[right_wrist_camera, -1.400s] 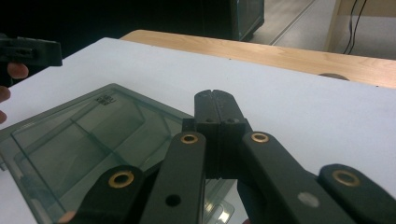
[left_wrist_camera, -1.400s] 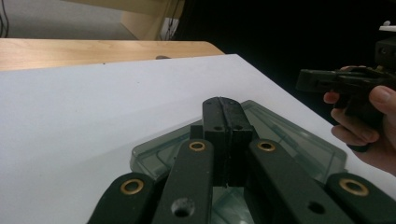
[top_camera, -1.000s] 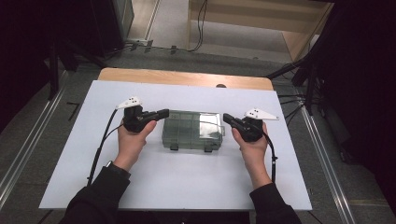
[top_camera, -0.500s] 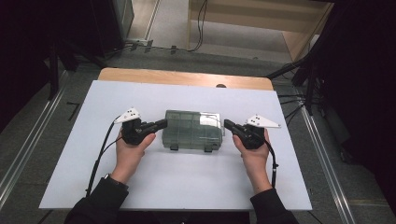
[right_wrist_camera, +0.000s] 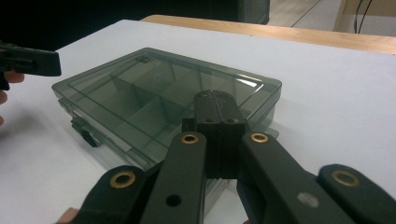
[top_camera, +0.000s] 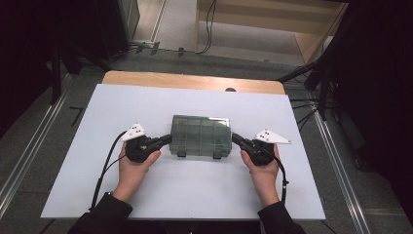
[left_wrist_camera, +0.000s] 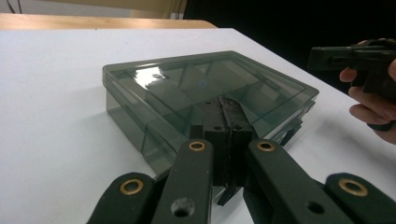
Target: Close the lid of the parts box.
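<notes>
Because the box (top_camera: 200, 136) is pushed from two sides, the left gripper (top_camera: 167, 140) at nine o'clock and the right gripper (top_camera: 235, 140) at three o'clock are kept pressed together, nothing clamped.

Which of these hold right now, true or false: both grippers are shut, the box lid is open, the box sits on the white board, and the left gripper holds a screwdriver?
1. Both the left gripper and the right gripper have their jaws shut. True.
2. The lid of the compartment box is open. False: it lies closed.
3. The box sits on the white board. True.
4. The left gripper holds a screwdriver. False: its jaws are shut on nothing, at the box's end.
</notes>
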{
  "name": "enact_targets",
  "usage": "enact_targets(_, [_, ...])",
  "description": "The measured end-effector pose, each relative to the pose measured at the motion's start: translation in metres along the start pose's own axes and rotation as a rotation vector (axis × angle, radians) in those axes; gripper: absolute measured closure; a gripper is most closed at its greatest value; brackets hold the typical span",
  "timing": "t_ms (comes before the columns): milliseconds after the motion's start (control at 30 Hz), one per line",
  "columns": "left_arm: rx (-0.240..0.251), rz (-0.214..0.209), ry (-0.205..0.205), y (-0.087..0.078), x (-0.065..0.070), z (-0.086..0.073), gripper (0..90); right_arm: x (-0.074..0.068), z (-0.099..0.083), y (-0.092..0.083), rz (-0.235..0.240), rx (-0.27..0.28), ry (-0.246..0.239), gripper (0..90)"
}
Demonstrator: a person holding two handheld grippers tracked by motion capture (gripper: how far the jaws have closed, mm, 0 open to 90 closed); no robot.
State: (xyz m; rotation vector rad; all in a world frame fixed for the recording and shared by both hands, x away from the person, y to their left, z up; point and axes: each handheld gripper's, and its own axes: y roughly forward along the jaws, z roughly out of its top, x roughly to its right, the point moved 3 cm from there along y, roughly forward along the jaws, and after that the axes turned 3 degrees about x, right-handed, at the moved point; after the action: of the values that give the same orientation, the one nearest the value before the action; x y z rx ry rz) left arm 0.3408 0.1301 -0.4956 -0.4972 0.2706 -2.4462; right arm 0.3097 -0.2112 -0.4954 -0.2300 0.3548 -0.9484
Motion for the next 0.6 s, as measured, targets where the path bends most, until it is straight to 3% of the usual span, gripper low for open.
enact_targets(200, [0.0,-0.002,0.004,0.0,0.007,-0.004,89.3,-0.006,-0.009,-0.001,0.0,-0.011,-0.008,87.9])
enact_targets(600, [-0.013,0.015,0.02,0.002,0.006,-0.01,89.3,-0.008,-0.018,-0.005,-0.005,-0.033,-0.011,87.9])
